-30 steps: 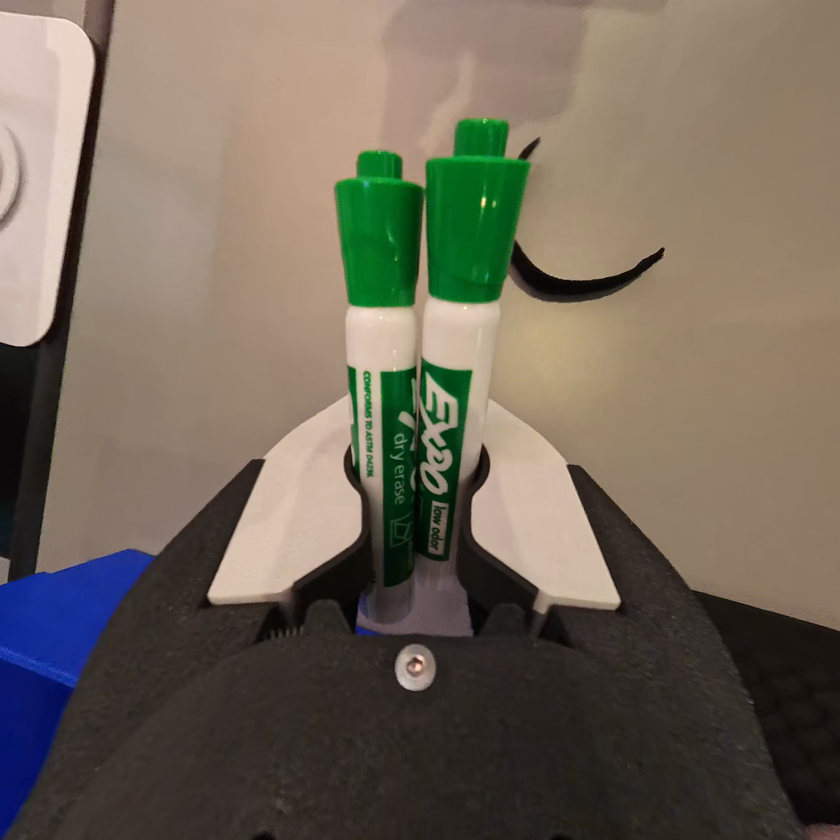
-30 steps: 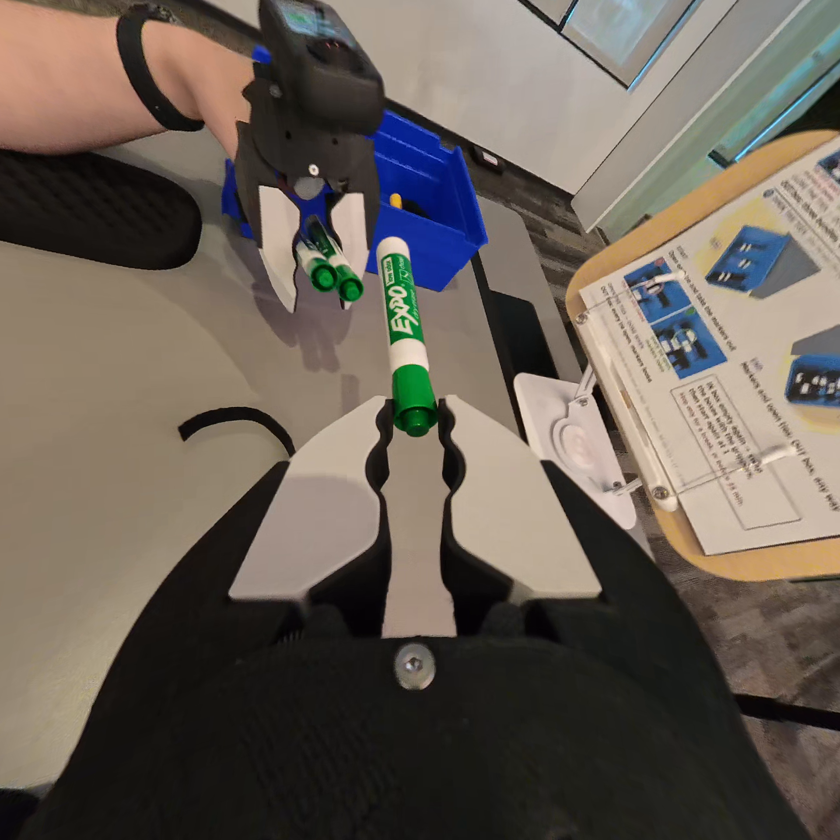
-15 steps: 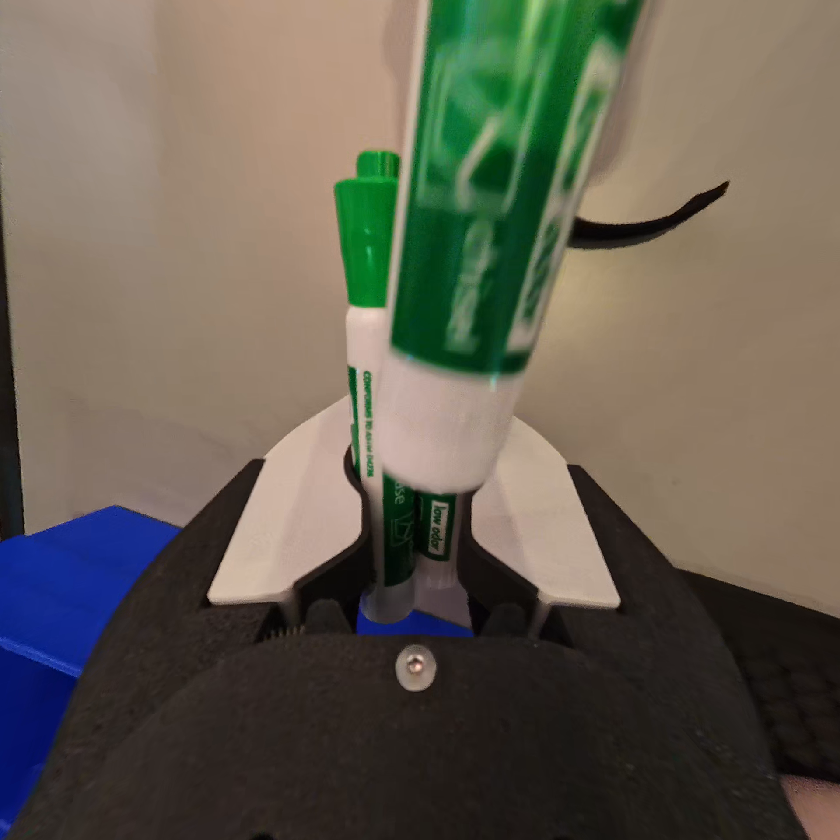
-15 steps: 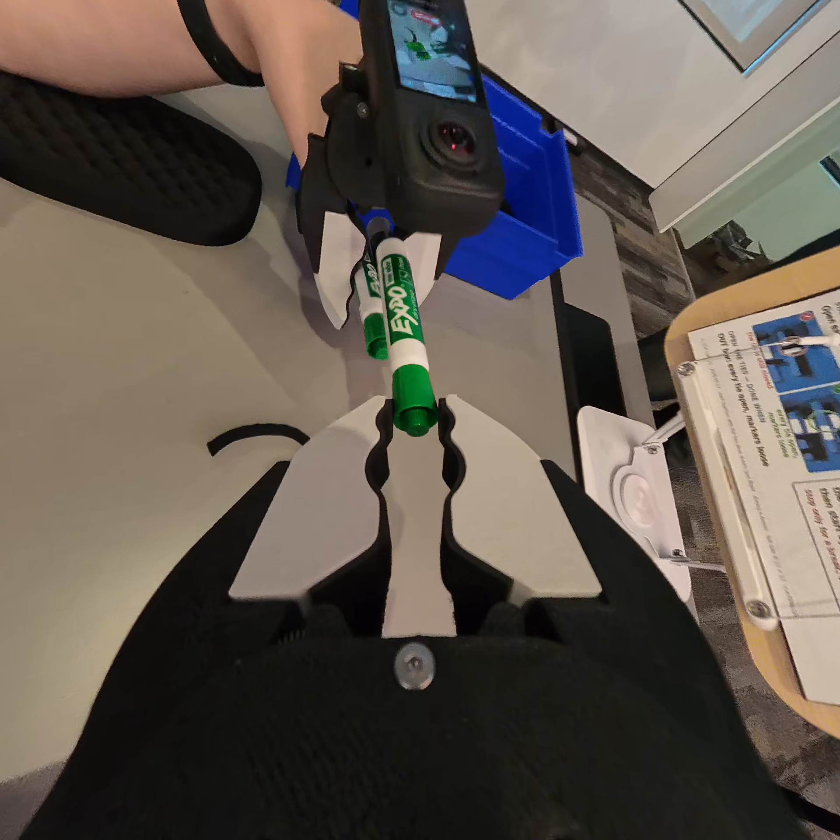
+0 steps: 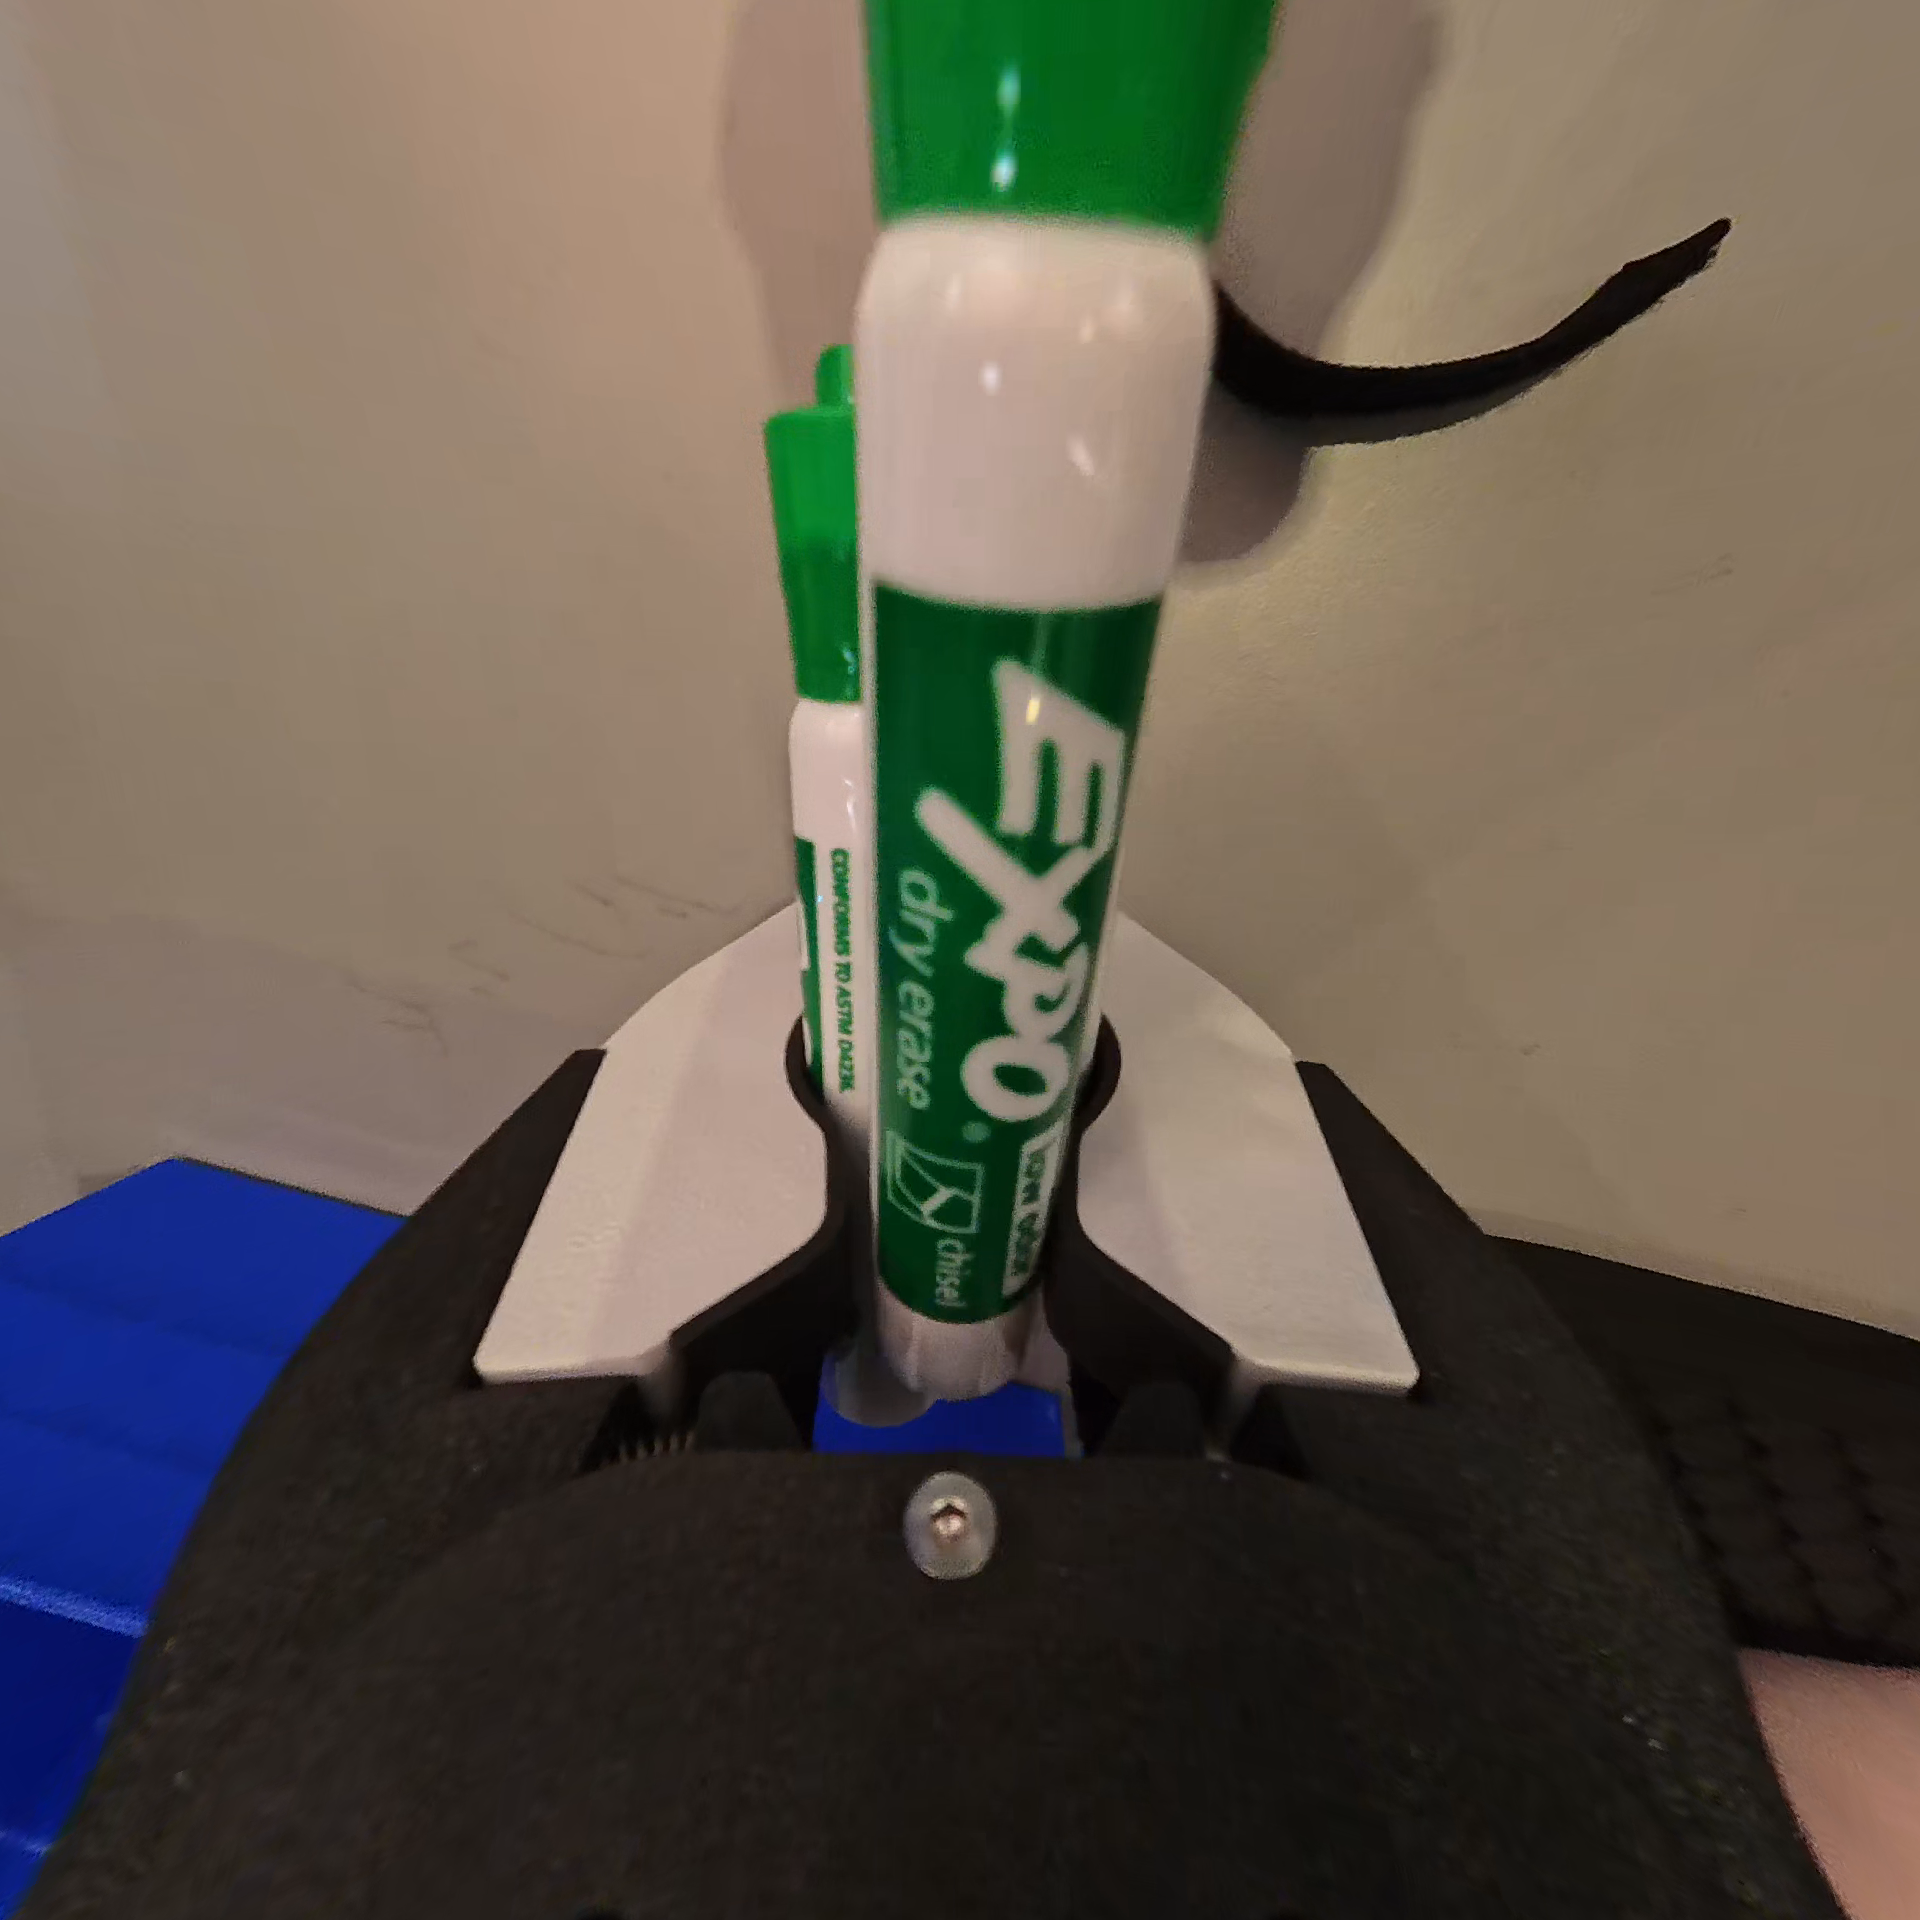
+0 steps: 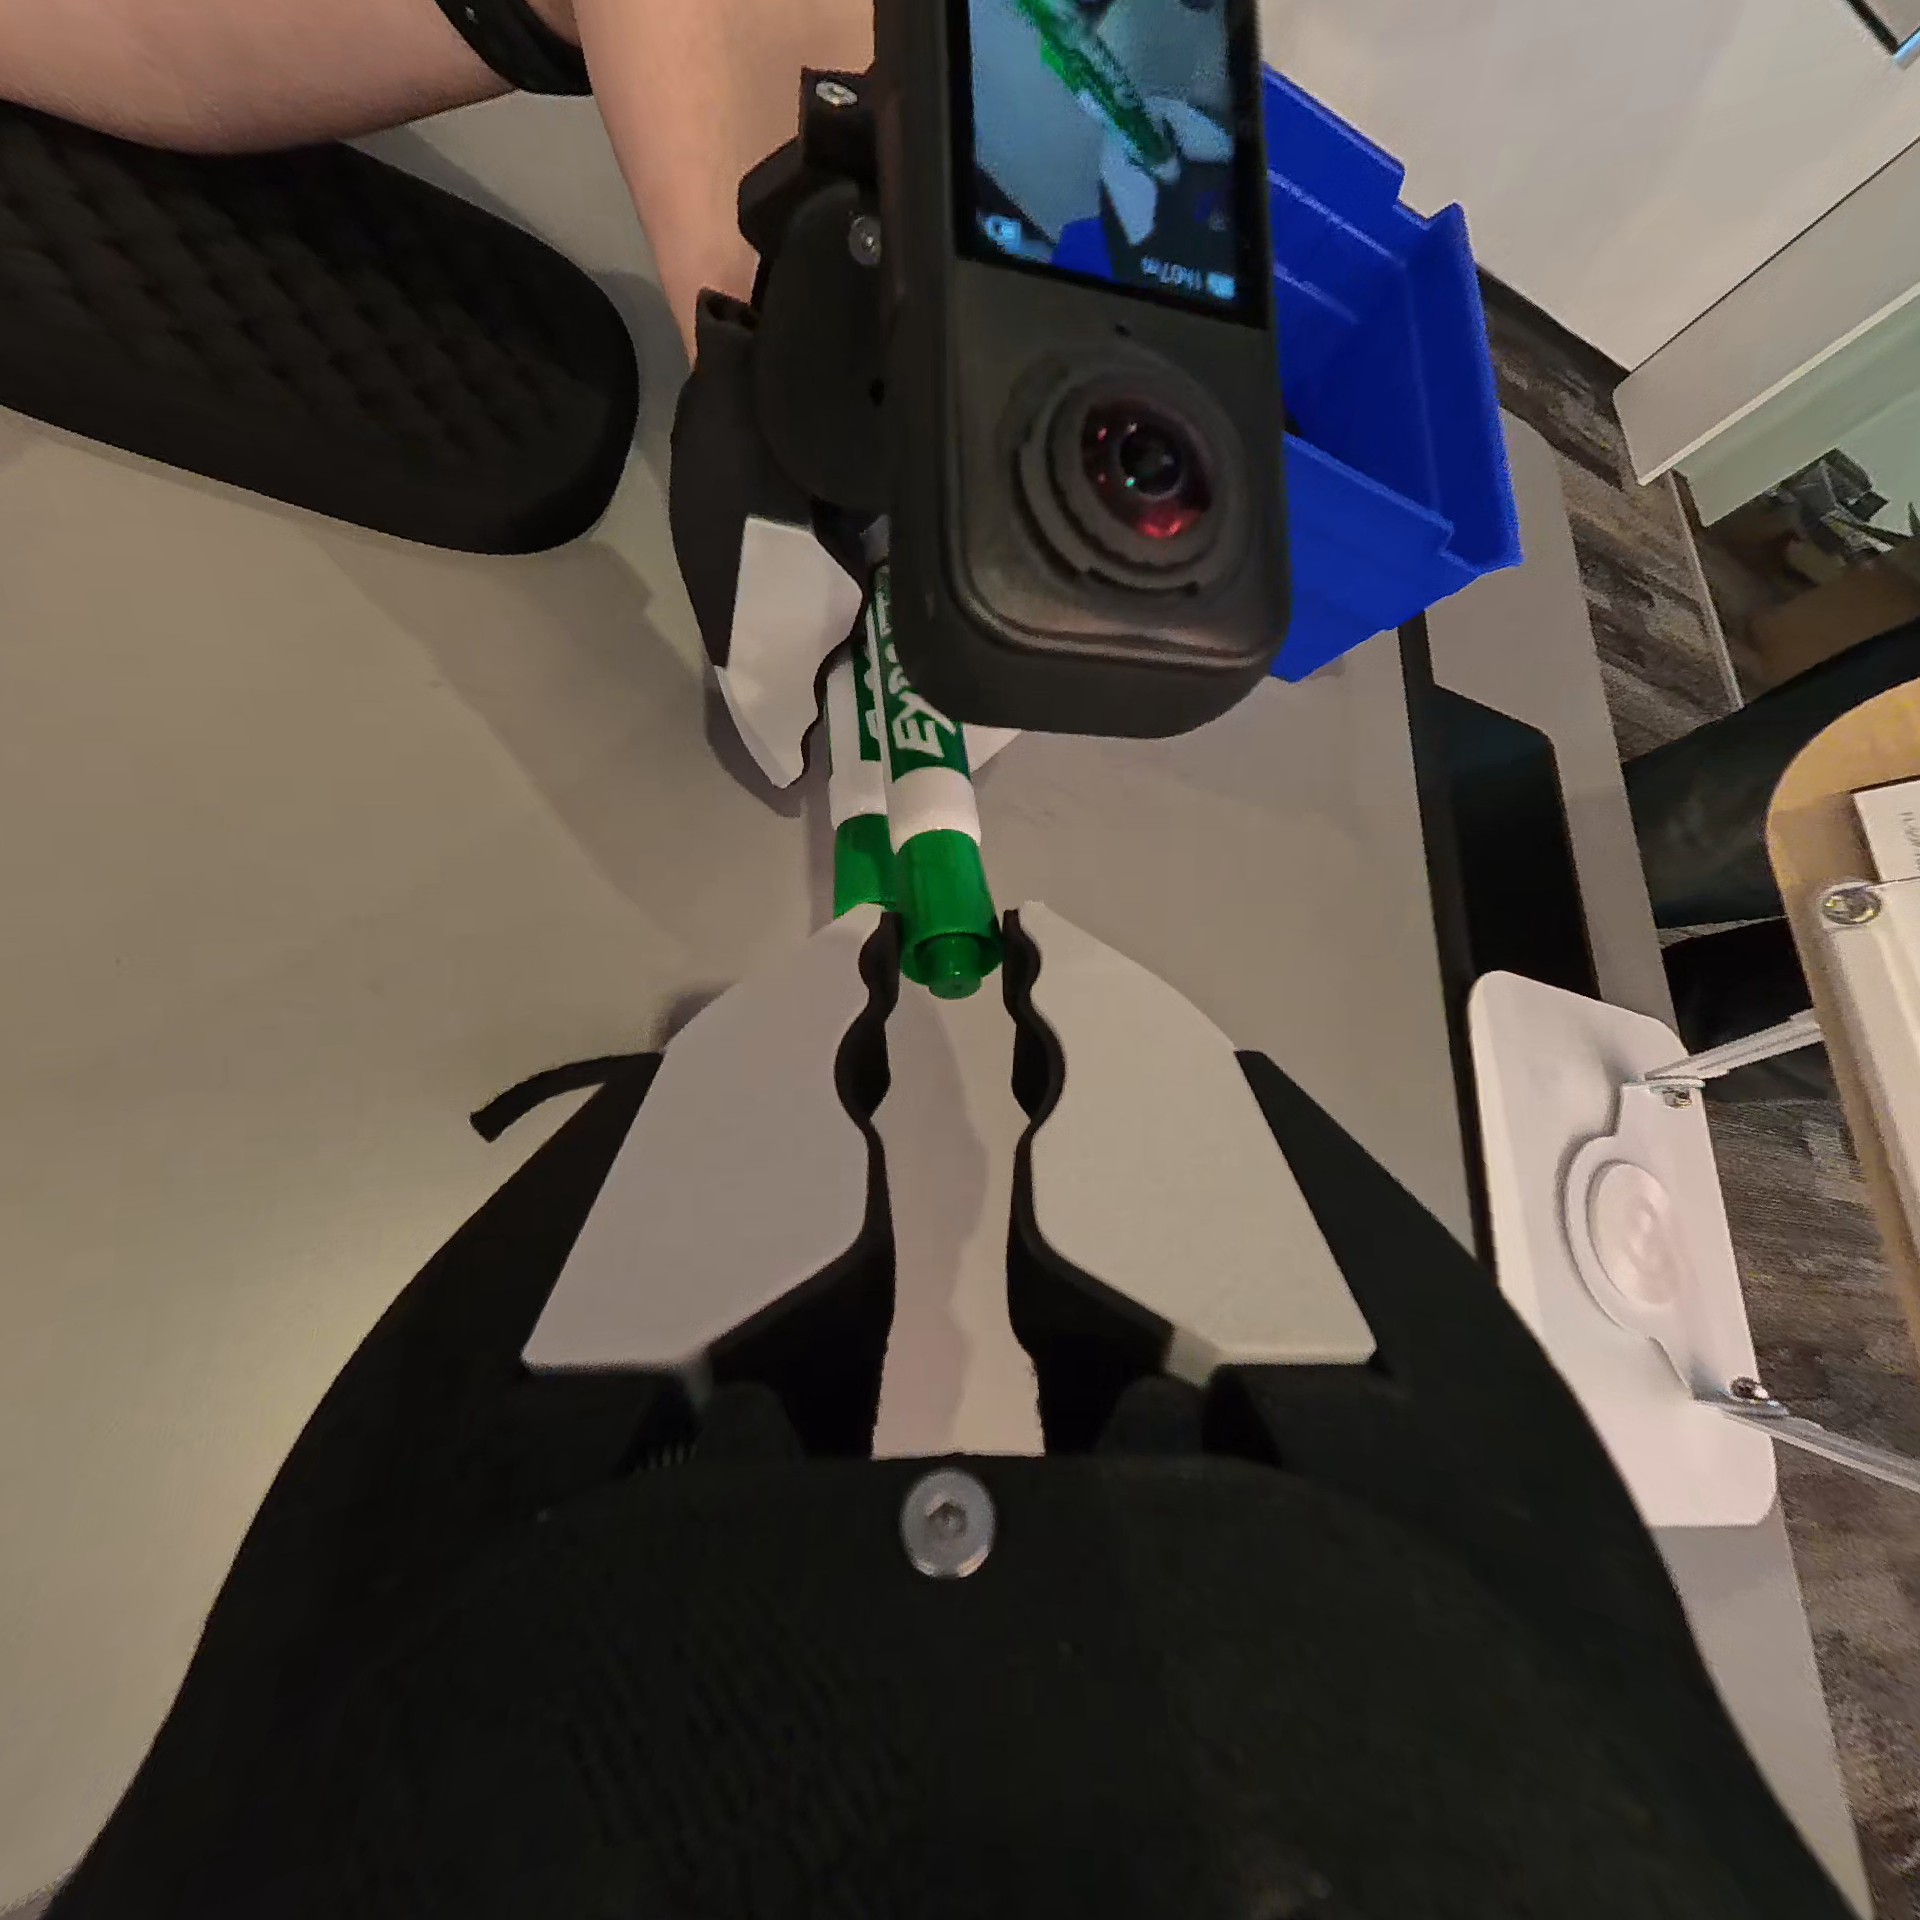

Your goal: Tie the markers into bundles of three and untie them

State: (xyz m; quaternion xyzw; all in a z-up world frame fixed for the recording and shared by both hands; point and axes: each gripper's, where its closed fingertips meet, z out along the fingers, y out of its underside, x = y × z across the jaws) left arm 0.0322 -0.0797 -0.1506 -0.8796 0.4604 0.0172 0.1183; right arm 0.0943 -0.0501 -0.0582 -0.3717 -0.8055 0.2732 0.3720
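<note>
- Left gripper (image 5: 951, 1039), black body with white finger plates: clamped around a cluster of green-capped white dry-erase markers (image 5: 826, 810), gripped at the lower barrel, caps pointing away from the camera.
- Third green-and-white marker (image 5: 1013, 831): lies on top of the held pair in the left wrist view, barrel running down between the white plates; whether those plates press on it cannot be told.
- Right gripper (image 6: 948, 951): finger plates closed on the green cap end of that third marker (image 6: 935, 831), pinching it at the tips only.
- The two grippers face each other, near one another, above a pale grey tabletop (image 6: 312, 831).
- Black strap (image 5: 1455, 364): lies curved on the tabletop beyond the markers, apart from them; one end shows beside the right gripper (image 6: 530, 1091).
- Blue plastic bin (image 6: 1382, 416): stands on the table behind the left gripper.
- Black textured pad (image 6: 291, 343): on the table beneath the person's forearm (image 6: 260, 73).
- White mount plate (image 6: 1621, 1247): at the table's right edge.
</note>
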